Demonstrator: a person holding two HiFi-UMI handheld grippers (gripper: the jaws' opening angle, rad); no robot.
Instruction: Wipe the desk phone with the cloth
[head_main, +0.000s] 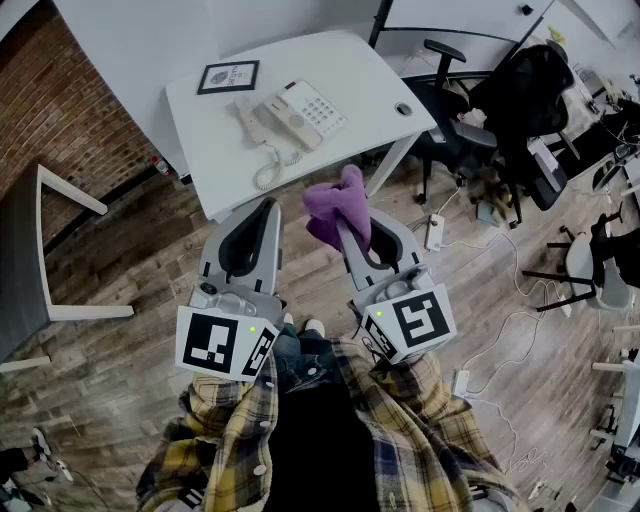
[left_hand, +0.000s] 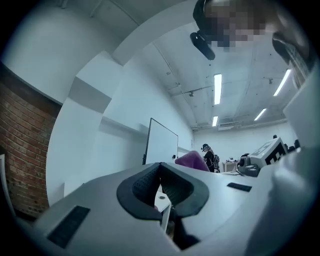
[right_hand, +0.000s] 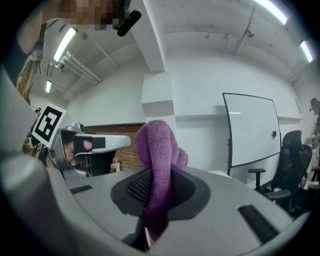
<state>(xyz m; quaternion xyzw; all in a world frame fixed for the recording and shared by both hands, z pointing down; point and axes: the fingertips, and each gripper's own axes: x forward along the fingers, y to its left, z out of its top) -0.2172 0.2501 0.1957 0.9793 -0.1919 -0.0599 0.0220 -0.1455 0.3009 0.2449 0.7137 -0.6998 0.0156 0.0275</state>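
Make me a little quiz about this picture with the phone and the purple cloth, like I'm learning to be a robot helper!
1. True or false: the left gripper holds the purple cloth.
2. What lies on the white desk beside the desk phone? A) framed picture B) cup C) laptop
3. Fill in: the right gripper is shut on the ____.
Key: 1 false; 2 A; 3 cloth.

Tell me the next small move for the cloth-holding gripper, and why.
Probably carry the right gripper forward toward the desk phone. It is shut on the purple cloth but sits short of the white table, so the cloth touches nothing yet; the phone lies on the table ahead.
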